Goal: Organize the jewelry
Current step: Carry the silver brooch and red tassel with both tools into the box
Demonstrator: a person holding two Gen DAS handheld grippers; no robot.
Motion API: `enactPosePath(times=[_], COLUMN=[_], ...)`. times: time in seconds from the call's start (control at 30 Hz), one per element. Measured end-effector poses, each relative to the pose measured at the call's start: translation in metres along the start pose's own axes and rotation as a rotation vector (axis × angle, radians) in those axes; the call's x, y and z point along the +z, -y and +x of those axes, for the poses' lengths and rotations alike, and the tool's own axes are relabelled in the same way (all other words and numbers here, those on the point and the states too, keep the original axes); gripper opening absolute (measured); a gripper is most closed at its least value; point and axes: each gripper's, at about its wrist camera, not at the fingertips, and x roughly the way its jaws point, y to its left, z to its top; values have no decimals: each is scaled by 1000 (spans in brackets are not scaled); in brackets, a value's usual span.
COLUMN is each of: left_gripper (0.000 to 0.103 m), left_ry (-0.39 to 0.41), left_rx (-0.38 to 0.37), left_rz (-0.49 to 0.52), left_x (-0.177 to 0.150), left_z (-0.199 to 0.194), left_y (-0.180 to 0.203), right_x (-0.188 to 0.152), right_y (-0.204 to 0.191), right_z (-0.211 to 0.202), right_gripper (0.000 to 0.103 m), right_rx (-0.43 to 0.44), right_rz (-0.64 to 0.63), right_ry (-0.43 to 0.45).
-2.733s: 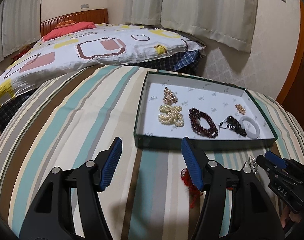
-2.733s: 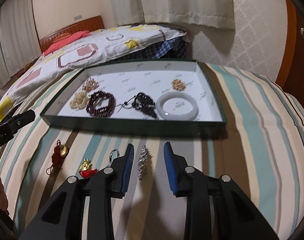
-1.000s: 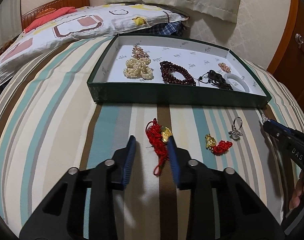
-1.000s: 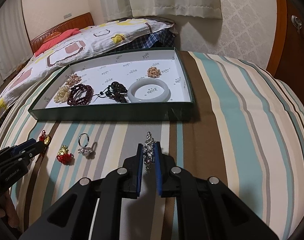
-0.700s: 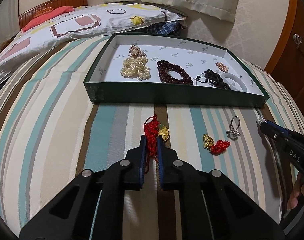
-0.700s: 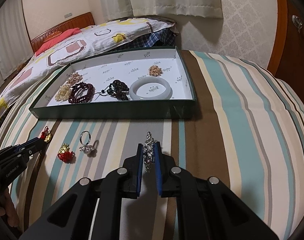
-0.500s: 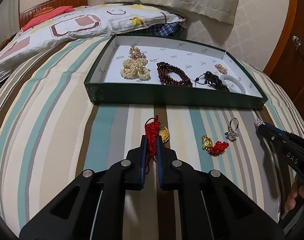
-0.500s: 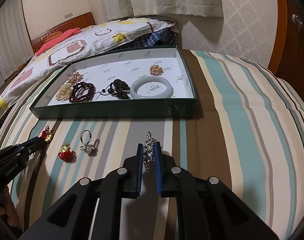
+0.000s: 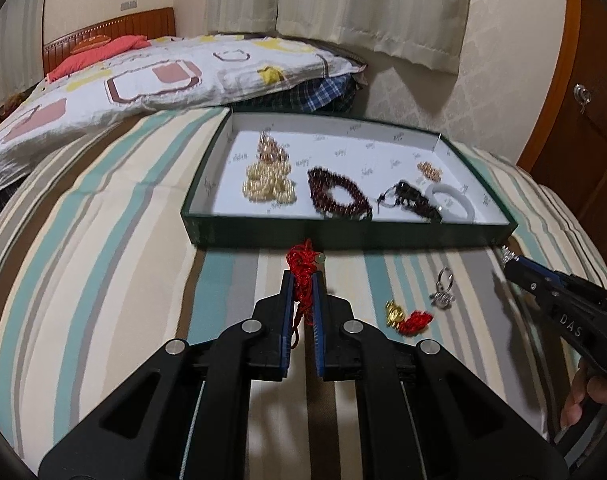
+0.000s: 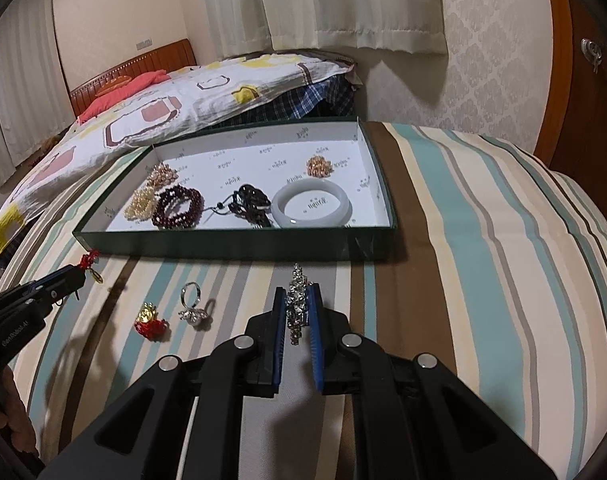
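My left gripper (image 9: pixel 302 280) is shut on a red cord charm (image 9: pixel 301 268) and holds it lifted just in front of the green tray (image 9: pixel 343 236). My right gripper (image 10: pixel 296 296) is shut on a silver rhinestone piece (image 10: pixel 297 300), also raised before the tray (image 10: pixel 231 246). The tray holds pearl beads (image 9: pixel 267 184), a dark red bead bracelet (image 9: pixel 337 196), a black bead string (image 10: pixel 249 202), a white jade bangle (image 10: pixel 311 204) and a small gold piece (image 10: pixel 318 166). A silver ring (image 10: pixel 193 306) and a red-and-gold charm (image 10: pixel 149 320) lie on the striped cloth.
The striped cloth (image 10: pixel 483 240) covers the surface around the tray. A bed with a patterned quilt (image 10: pixel 163 100) lies behind. A wooden cabinet (image 10: pixel 583 80) stands at the right. Curtains hang at the back wall.
Both grippers have risen and moved toward the tray, each carrying its piece. The red cord charm has left the cloth.
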Motion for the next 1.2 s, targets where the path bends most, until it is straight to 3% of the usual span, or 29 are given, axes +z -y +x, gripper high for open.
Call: enactPosePath(times=[0.5,0.8,1.2], left_gripper=[9,9,9], left_ry=[117,162,168], left_rx=[-27,-14,4], left_rz=[10,27,34], left_x=[55,93,125], left_z=[-5,18,57], left_y=[8,12,17], right_x=[50,90,117], right_y=[-12,-22,-18], right_z=[-3,11,48], right_gripper=[12,12,12], right_rx=[15,23,16], right_rz=[-37,-64,-69], right_ry=[105,165,162])
